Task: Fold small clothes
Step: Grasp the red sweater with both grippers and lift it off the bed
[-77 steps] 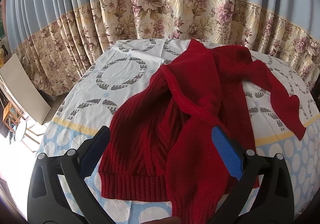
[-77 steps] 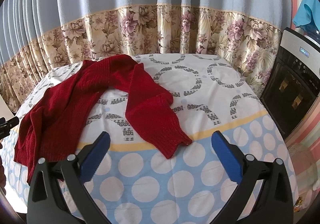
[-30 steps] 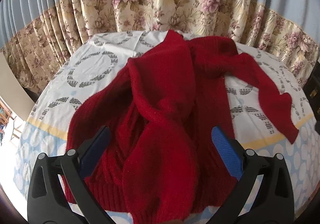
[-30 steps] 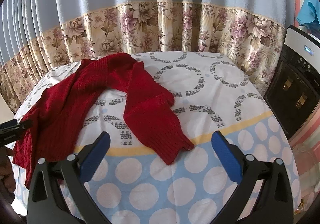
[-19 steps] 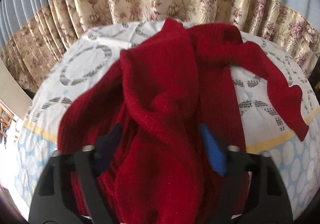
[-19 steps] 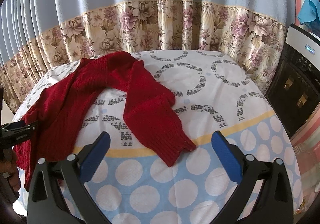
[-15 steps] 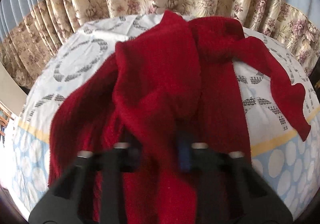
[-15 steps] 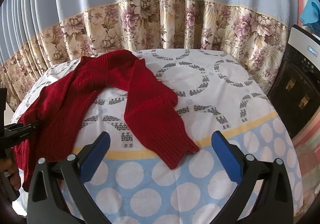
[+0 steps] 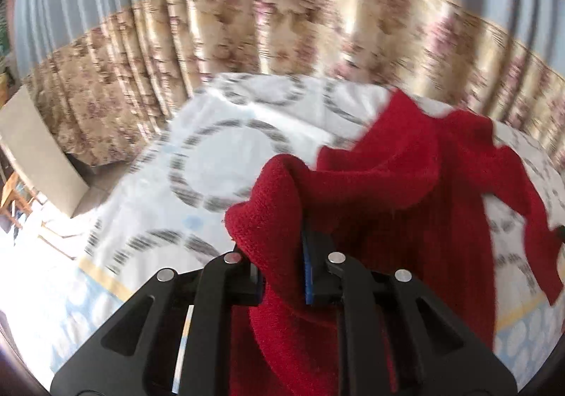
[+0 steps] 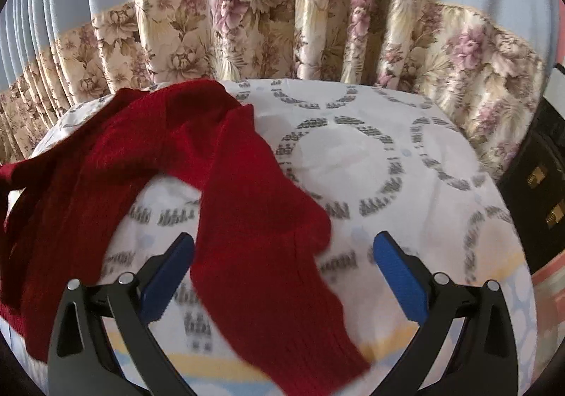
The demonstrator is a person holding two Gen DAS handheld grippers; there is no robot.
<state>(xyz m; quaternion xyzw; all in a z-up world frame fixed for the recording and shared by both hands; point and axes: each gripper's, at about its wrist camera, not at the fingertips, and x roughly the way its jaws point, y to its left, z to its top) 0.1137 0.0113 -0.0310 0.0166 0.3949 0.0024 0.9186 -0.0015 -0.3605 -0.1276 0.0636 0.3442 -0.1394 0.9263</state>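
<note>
Pinching the red sweater (image 9: 399,184), left gripper (image 9: 282,276) fingers block the tablecloth (image 9: 219,156); right gripper (image 10: 282,265) fingers gape wide

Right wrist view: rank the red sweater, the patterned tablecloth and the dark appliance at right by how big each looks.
1. Patterned tablecloth, covering most of the frame.
2. Red sweater, though its near sleeve is enlarged by closeness to the camera.
3. Dark appliance, cut off at the edge, so its full size is unknown.
</note>
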